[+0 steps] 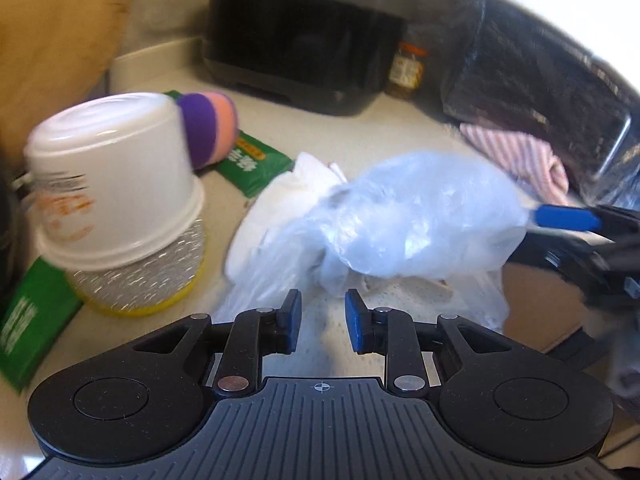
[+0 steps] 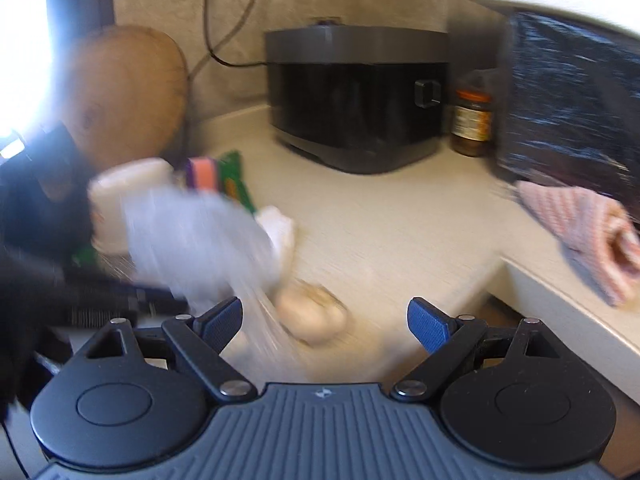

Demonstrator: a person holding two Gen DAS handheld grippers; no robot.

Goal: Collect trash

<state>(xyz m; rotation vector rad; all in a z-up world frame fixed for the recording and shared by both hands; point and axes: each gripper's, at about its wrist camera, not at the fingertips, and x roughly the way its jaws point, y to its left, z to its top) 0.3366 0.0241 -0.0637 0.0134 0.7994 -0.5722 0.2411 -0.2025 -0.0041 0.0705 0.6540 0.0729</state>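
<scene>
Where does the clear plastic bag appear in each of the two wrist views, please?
Left wrist: the clear plastic bag fills the centre, just beyond the left gripper.
Right wrist: the bag, blurred, sits left of centre, beyond the left finger of the right gripper.
Shared landmark: the black appliance at the back of the counter.

The left gripper (image 1: 322, 320) points toward twelve o'clock, its blue-padded fingers (image 1: 291, 322) parted by a narrow gap with nothing between them. The right gripper (image 2: 324, 326) also points toward twelve o'clock, fingers (image 2: 427, 326) spread wide apart. In the left wrist view its blue fingertip reaches in from three o'clock.
</scene>
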